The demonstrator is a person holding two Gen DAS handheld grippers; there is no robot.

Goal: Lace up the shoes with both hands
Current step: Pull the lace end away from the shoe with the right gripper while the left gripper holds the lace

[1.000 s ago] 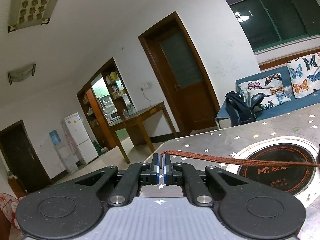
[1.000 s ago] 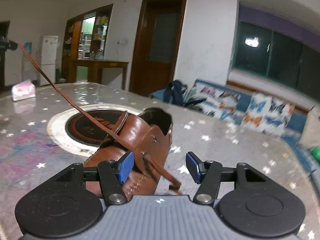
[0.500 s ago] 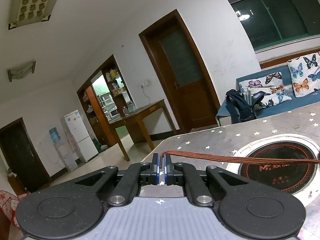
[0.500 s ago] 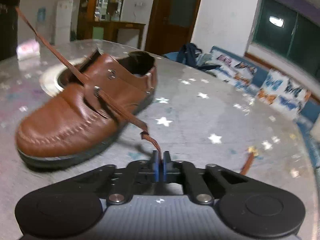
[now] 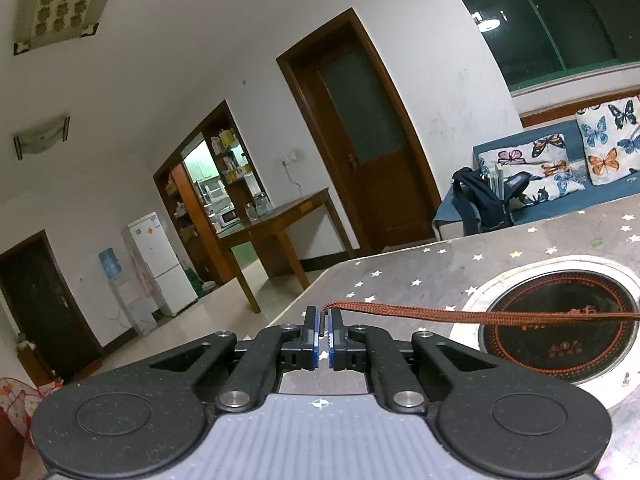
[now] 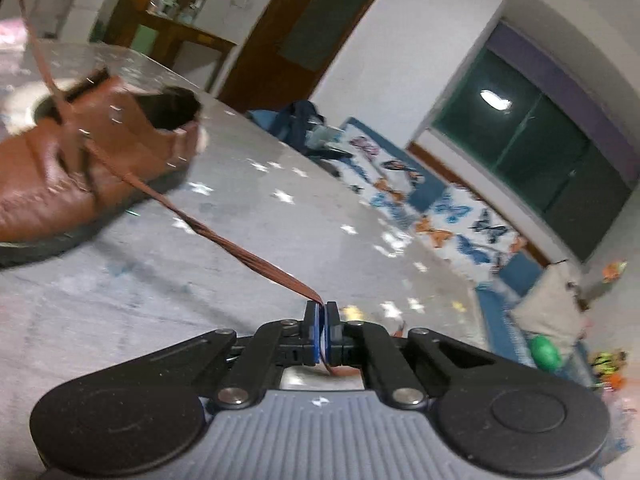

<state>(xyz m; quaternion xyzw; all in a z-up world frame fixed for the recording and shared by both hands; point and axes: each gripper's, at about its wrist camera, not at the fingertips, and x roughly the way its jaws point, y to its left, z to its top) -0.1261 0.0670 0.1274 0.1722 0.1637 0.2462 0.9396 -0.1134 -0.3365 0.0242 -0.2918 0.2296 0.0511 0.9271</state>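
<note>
Left tongs pinch one end of the brown lace, stretched taut rightward above the tabletop. Right tongs pinch the other lace end, running up-left to the brown shoe, which sits on the tabletop, blurred.

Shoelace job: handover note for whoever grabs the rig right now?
Left gripper: shut on one end of the brown lace, which runs taut off to the right.
Right gripper: shut on the other lace end, pulled straight from the shoe's eyelets.
Brown leather shoe sits on the star-patterned table, toe towards the left of the right wrist view.
Done: lace is threaded through the shoe, both ends gripped.
Left: cross the ends and tie. How many eyelets are laced is too blurred to tell.
</note>
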